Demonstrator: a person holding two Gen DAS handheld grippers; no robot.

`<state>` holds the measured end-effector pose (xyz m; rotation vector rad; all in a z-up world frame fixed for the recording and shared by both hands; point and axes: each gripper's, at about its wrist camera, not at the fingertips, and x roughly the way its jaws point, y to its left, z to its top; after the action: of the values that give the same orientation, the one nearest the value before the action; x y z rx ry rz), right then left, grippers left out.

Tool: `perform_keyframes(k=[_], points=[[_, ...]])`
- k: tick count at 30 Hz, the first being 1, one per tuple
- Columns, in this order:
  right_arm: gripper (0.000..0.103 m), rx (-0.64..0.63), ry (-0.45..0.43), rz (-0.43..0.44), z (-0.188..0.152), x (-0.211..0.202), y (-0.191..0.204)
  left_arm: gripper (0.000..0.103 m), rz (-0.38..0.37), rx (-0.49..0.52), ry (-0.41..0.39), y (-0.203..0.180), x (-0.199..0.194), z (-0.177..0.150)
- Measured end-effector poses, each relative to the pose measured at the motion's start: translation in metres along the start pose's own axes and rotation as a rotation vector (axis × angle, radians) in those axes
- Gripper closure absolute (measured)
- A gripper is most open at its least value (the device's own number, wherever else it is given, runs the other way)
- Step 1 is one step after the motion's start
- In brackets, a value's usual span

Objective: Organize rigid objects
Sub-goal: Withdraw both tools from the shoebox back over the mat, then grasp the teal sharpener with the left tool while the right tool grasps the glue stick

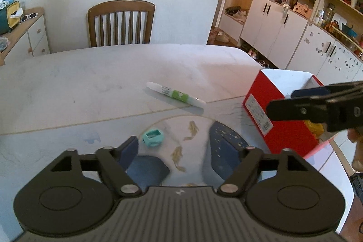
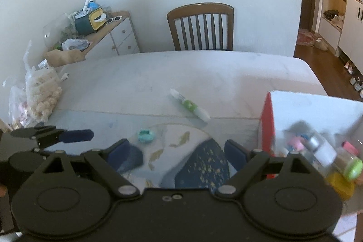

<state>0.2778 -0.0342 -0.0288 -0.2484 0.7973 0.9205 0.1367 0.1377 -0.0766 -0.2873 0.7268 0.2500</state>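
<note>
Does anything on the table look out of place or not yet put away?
Yes. A white and green pen lies loose on the table, and a teal sharpener sits nearer, both outside the red box that holds other small items.

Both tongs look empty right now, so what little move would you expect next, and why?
Probably the left tongs ease forward and down onto the teal sharpener. It lies loose on the table just ahead of their open jaws, nearer than the correction pen, while the red box already holds other small items.
</note>
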Motion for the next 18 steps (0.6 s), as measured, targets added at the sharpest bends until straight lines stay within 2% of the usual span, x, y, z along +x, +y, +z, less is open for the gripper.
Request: perform_keyframes(k=[2,5,9,18], points=[[0.012,-0.015,-0.003,-0.007,0.006,0.011,0.002,0.021,-0.020,-0.006,-0.008,0.006,0.005,0.001],[0.012,-0.029,0.005,-0.006,0.017,0.029,0.005,0.011,-0.039,-0.015,-0.025,0.012,0.015,0.003],[0.011,-0.019,0.047,0.008,0.031,0.060,0.000,0.010,-0.045,-0.026,-0.033,0.020,0.032,0.005],[0.011,-0.024,0.113,-0.047,0.044,0.122,-0.007,0.010,0.023,-0.082,0.010,0.038,0.079,-0.001]])
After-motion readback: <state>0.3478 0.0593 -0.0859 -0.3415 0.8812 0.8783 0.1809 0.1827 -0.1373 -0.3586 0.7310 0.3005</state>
